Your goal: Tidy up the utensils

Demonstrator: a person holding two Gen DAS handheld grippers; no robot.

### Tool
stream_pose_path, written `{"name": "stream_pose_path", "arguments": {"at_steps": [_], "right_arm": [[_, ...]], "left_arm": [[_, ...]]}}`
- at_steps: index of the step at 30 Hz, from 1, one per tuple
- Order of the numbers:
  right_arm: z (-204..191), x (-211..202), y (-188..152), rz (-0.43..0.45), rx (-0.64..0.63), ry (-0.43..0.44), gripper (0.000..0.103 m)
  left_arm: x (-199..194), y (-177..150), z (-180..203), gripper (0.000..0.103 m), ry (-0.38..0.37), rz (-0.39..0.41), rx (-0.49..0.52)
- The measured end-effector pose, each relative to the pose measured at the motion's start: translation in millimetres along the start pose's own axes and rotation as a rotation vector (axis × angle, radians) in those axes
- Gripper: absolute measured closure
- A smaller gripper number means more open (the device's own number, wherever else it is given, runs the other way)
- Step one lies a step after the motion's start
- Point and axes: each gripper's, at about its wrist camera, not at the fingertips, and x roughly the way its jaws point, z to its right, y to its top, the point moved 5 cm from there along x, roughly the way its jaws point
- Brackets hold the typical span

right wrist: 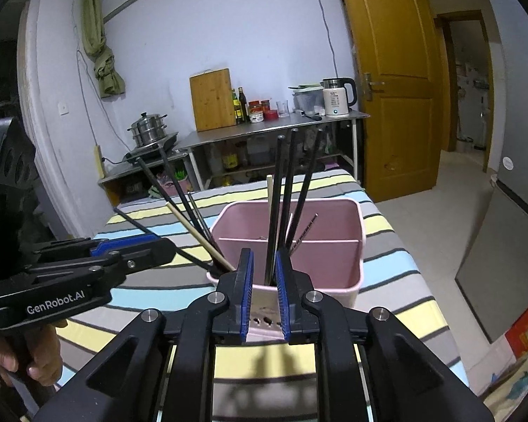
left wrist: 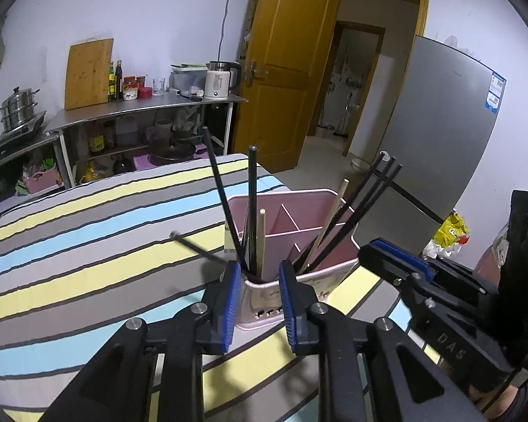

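Observation:
A pink divided utensil holder (left wrist: 309, 207) (right wrist: 334, 218) stands on the striped tablecloth (left wrist: 88, 246) (right wrist: 387, 263). Black chopsticks (left wrist: 251, 211) and a wooden one (left wrist: 262, 239) stand in its near-left corner, in the gap of my left gripper (left wrist: 259, 270); the pads sit apart from them, open. Another bunch of black chopsticks (left wrist: 362, 197) (right wrist: 285, 190) leans in the other near corner, rising between the fingers of my right gripper (right wrist: 264, 267), also open with nothing pressed. The right gripper (left wrist: 397, 260) shows at the right in the left wrist view. The left gripper (right wrist: 158, 246) shows at the left in the right wrist view.
Beyond the table stands a steel shelf (left wrist: 140, 109) with a kettle (left wrist: 218, 81), cutting board (left wrist: 88, 74), bottles and a steamer pot (left wrist: 17, 109). A wooden door (left wrist: 281, 70) and grey fridge (left wrist: 440, 123) are to the right. A hand (right wrist: 35, 358) grips the left tool.

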Motion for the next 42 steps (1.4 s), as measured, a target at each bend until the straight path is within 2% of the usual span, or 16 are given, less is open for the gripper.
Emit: {"name": "stream_pose_path", "arguments": {"at_steps": [7, 18, 32, 42], "right_arm": [[-2.8, -26.7, -3.7, 0.021, -0.002, -0.004, 0.09], [-23.7, -61.5, -29.2, 0.035, -0.048, -0.019, 0.089], [-28.0, -79.7, -68.5, 0.017, -0.06, -0.041, 0.089], [-27.7, -81.6, -76.8, 0.011, -0.052, -0.037, 0.089]], "left_arm": [[-29.7, -13.3, 0.4, 0.081, 0.02, 0.061, 0.007], [-72.8, -57.6, 10.5, 0.081, 0.072, 0.155, 0.032], [-91.1, -109.2, 13.5, 0.081, 0.075, 0.183, 0.031], [-94.3, -117.4, 15.8, 0.081, 0.084, 0.188, 0.04]]}}
